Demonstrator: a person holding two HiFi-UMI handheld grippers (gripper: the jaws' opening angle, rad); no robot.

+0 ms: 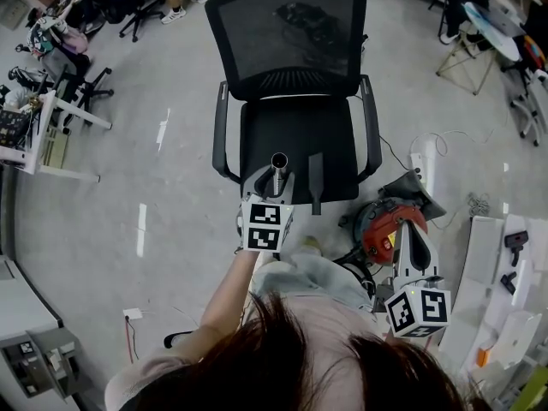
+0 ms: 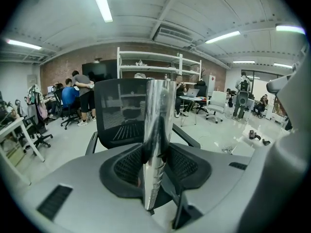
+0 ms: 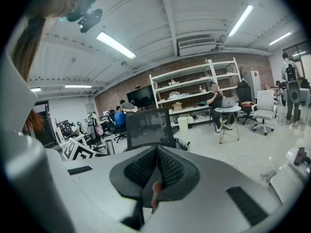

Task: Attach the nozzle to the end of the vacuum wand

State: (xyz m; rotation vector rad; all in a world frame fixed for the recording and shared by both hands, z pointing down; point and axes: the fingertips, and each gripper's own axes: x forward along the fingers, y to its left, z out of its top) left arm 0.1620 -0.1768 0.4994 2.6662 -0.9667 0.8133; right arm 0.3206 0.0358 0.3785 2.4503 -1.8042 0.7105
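I see a black mesh office chair (image 1: 291, 50) on a pale grey floor (image 1: 128, 195), straight ahead, its seat turned toward me. A white power strip (image 1: 419, 165) with a thin cable lies on the floor to the chair's right. A white desk (image 1: 43, 139) stands well off to the left. In the gripper views, white metal shelves (image 2: 155, 62) stand against a brick wall (image 2: 60, 72). Strip lights (image 2: 101, 3) and an air conditioner (image 2: 172, 33) are on the ceiling, and people (image 2: 77, 89) gather at desks far back.
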